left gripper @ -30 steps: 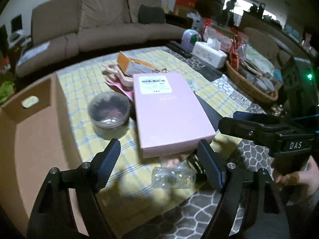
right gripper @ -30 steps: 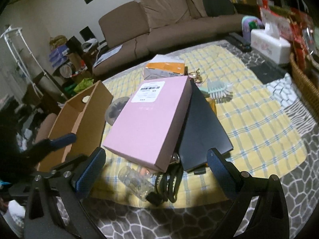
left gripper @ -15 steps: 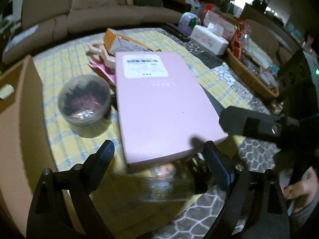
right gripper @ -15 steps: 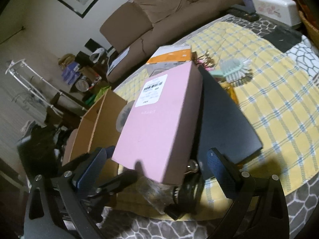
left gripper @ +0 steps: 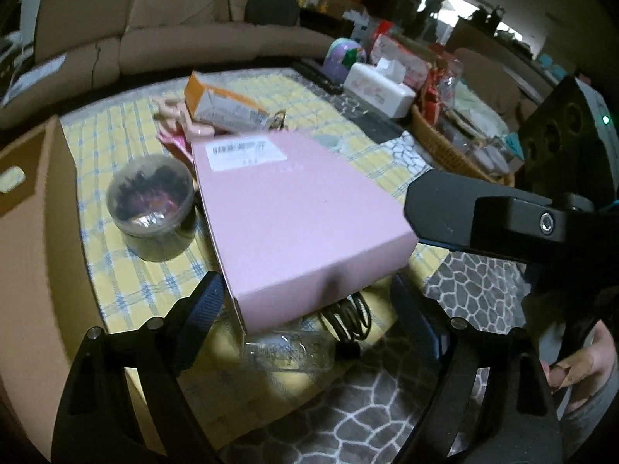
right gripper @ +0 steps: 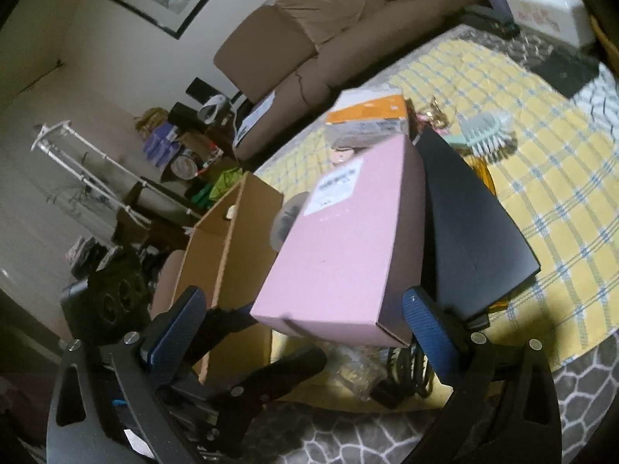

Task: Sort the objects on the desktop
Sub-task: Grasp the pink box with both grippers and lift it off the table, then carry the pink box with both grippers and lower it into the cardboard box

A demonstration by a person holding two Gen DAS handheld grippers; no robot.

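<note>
A flat pink box (left gripper: pixel 294 212) with a white label lies on the yellow checked cloth, partly over a black board (right gripper: pixel 468 239); it also shows in the right wrist view (right gripper: pixel 348 255). My left gripper (left gripper: pixel 309 321) is open, its fingers on either side of the box's near end. My right gripper (right gripper: pixel 305 328) is open too, its fingers astride the same near end. A clear plastic bottle (left gripper: pixel 288 355) and a black cable (left gripper: pixel 350 319) lie under the box's near edge. A round lidded tub (left gripper: pixel 153 201) stands left of the box.
An open cardboard carton (right gripper: pixel 228 255) stands at the left of the table. An orange box (left gripper: pixel 220 106), pink clips (left gripper: pixel 176 116), a teal brush (right gripper: pixel 485 135), a tissue box (left gripper: pixel 377 87) and a wicker basket (left gripper: pixel 445 143) lie farther back. A sofa stands behind.
Both grippers have moved in closer, so the pink box's near end now lies between their open fingers. The box looks tilted up off the bottle and cable.
</note>
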